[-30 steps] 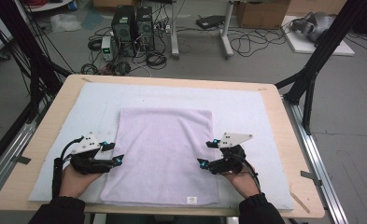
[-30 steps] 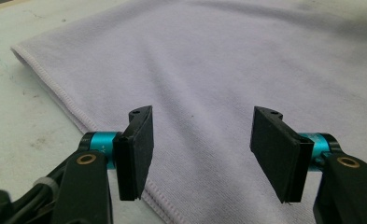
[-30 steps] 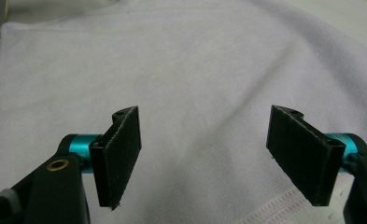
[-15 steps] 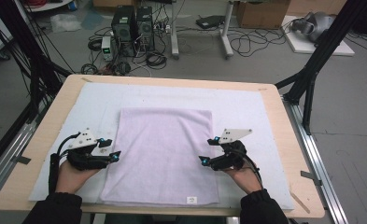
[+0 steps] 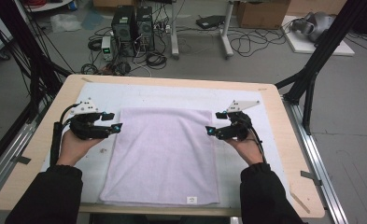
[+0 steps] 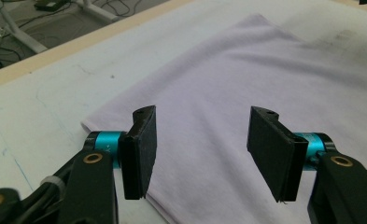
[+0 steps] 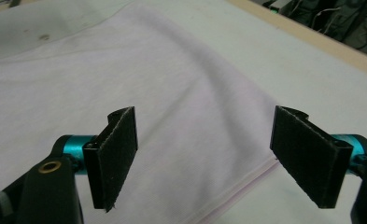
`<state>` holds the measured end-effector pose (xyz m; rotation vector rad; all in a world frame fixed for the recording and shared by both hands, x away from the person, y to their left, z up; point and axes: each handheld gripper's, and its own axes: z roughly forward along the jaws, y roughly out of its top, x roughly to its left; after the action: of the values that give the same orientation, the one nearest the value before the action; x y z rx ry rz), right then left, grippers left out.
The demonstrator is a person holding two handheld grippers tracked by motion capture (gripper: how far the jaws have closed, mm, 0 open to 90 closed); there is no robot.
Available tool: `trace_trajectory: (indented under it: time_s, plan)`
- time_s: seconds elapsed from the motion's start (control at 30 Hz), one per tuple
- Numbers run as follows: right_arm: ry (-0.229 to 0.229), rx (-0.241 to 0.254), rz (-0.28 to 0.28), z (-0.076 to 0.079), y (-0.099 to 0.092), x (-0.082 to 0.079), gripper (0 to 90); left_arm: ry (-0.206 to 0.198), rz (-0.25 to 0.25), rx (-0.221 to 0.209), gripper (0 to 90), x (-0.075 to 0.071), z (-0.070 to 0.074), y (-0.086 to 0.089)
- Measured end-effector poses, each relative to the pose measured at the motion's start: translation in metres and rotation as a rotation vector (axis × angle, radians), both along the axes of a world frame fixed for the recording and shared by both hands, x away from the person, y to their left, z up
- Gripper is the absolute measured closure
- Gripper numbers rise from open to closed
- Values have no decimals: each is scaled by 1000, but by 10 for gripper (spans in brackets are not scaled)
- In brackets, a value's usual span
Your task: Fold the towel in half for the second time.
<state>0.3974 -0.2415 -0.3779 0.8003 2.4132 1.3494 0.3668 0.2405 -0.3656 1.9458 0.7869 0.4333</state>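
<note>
Lilac terry towel (image 5: 165,154) lies flat; left gripper (image 5: 117,127) and right gripper (image 5: 208,131) have been shifted toward its far corners, fingers parted, nothing held.

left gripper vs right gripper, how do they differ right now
The left gripper hovers at the left edge of the pale lilac terry towel; the right gripper hovers at its right edge. In their own views, the right's jaws stand wider apart than the left's. Both are open, holding nothing, pointing inward over the towel.
</note>
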Motion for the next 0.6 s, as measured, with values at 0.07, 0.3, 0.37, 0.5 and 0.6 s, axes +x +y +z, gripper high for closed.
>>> trace_trajectory:
  time_s: [0.07, 0.3, 0.37, 0.5, 0.6]
  plan:
    - [1, -10, -7, 1, 1, 11, 226, -6, 6, -1, 447, 7, -3, -1]
    - [16, -37, -43, -25, -1, 34, 260, 25, 16, 1, 487, 34, -31, -2]
    - [26, -35, -2, -31, -2, 38, 317, 38, 10, 11, 509, 40, -38, -2]
    - [48, -62, -41, -44, -5, 46, 301, 92, 49, 33, 489, 50, -51, 2]
    - [73, -71, -50, -52, -8, 51, 314, 112, 38, 50, 507, 54, -59, 0]
